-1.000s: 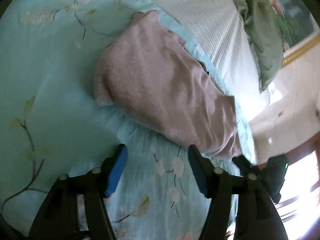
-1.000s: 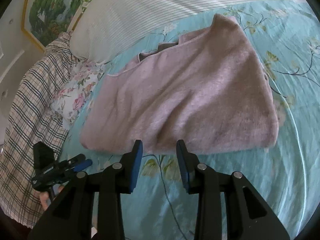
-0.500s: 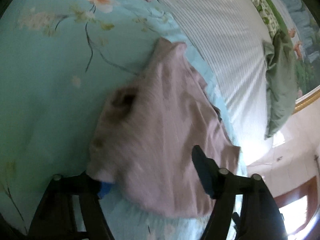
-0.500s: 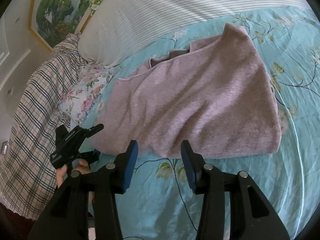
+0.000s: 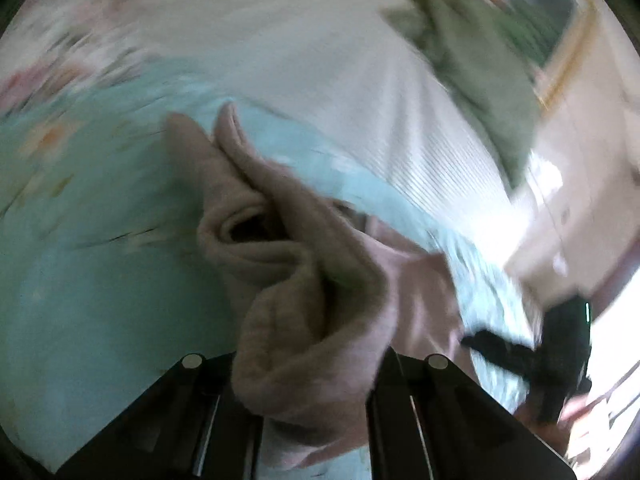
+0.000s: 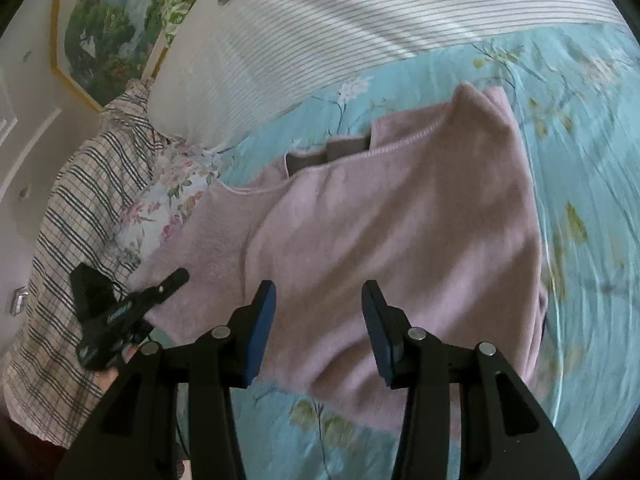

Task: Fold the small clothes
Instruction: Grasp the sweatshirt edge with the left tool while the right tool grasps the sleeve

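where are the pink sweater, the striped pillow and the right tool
pink sweater (image 6: 400,220), right wrist view, middle of its flat body
striped pillow (image 6: 340,28), right wrist view, bare striped top face
right tool (image 6: 318,330), right wrist view, open gap between its blue-padded fingertips

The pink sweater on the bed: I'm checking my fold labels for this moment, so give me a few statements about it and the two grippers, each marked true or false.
1. The left gripper has bunched pink sweater fabric between its fingers. True.
2. The right gripper is clamped on the sweater's hem. False: its jaws are apart, hovering over the near edge with nothing between them.
3. The sweater lies on a plain white sheet. False: it lies on a turquoise floral bedspread.
4. A striped pillow sits beyond the sweater in the right wrist view. True.
5. The sweater is already folded into a compact square. False: most of it lies spread out.
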`<move>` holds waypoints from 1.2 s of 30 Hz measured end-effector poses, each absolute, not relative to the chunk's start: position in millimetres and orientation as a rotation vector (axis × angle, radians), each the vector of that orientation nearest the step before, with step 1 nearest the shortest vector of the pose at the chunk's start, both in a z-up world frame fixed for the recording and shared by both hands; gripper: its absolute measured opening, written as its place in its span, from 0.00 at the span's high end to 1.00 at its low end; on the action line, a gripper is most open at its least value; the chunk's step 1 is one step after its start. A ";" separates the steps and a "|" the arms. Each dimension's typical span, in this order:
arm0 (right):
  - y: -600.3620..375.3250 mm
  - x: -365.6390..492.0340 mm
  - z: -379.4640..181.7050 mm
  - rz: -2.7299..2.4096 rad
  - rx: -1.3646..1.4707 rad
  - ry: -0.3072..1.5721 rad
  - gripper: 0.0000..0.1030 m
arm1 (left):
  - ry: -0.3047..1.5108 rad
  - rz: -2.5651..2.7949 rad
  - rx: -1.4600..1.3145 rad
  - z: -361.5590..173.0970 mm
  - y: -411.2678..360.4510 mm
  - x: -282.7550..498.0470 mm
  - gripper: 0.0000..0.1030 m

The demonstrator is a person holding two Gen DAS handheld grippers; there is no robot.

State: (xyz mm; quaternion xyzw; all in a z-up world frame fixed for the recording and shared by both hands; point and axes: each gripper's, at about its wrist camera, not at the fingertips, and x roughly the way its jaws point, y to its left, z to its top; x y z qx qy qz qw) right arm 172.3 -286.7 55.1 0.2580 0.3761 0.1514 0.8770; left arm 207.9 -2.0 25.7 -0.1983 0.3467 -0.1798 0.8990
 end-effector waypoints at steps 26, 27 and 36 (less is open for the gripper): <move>-250.9 296.8 62.2 0.450 0.461 0.807 0.78 | 0.749 -0.506 -0.001 22.2 -143.3 194.5 0.95; -257.4 288.7 71.9 0.444 0.441 0.781 0.78 | 0.745 -0.528 -0.010 27.2 -148.9 193.8 0.94; -350.3 246.4 51.5 0.248 0.469 0.817 0.78 | 0.843 -0.685 -0.012 -1.1 -228.0 196.9 0.94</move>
